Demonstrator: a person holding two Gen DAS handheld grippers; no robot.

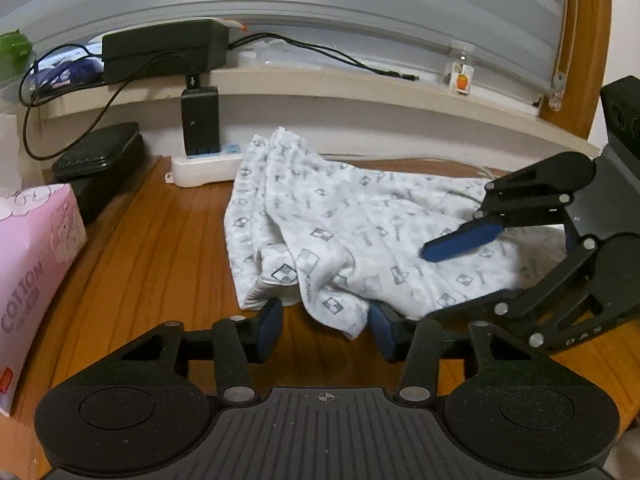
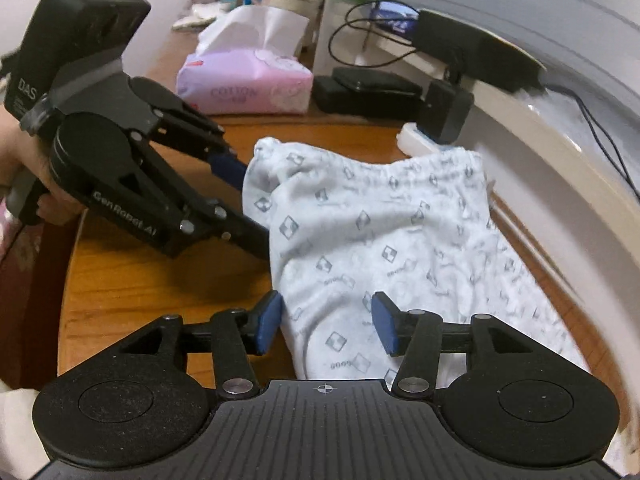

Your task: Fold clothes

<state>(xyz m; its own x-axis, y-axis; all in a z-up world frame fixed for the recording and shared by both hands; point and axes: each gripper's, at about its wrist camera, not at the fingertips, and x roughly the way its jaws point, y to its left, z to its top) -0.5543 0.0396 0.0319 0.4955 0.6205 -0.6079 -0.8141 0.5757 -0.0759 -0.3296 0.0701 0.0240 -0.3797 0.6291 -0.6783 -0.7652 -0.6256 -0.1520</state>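
A white garment with a grey check print (image 1: 344, 224) lies rumpled on the wooden table (image 1: 160, 240). It also shows in the right wrist view (image 2: 380, 232). My left gripper (image 1: 326, 332) is open, its blue pads on either side of the garment's near hem. In the right wrist view the left gripper (image 2: 256, 216) stands open at the cloth's left edge. My right gripper (image 2: 326, 328) is open over the near end of the cloth. In the left wrist view the right gripper (image 1: 452, 276) is open, one blue finger above the cloth and one under its edge.
A pink tissue pack (image 1: 32, 264) stands at the left. A black case (image 1: 100, 164), a white power strip (image 1: 204, 168) with a black charger (image 1: 200, 120) and cables line the back wall. A small bottle (image 1: 462, 66) sits on the sill.
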